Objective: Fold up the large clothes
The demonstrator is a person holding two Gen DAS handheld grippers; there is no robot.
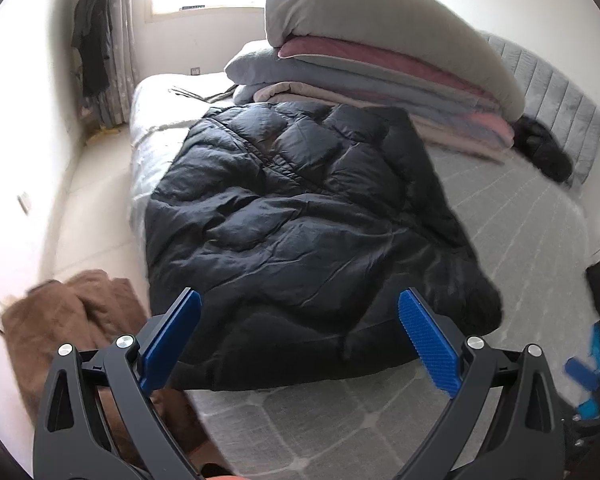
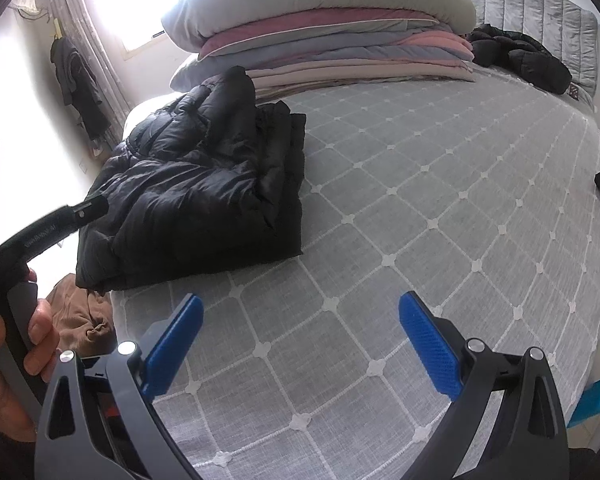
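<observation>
Black puffer jacket [image 1: 300, 216] is seen folded on bed [image 2: 420, 200]; left gripper [image 1: 300, 340] & right gripper [image 2: 300, 340] fingers are held apart, nothing gripped.

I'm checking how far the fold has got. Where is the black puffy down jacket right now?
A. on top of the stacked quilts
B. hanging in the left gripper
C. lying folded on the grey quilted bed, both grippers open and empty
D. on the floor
C: the black puffy down jacket lies folded on the grey quilted bed; the left gripper and right gripper are open, holding nothing.

Black jacket [image 2: 196, 184], grey diamond-patterned bedspread [image 2: 420, 200]
</observation>
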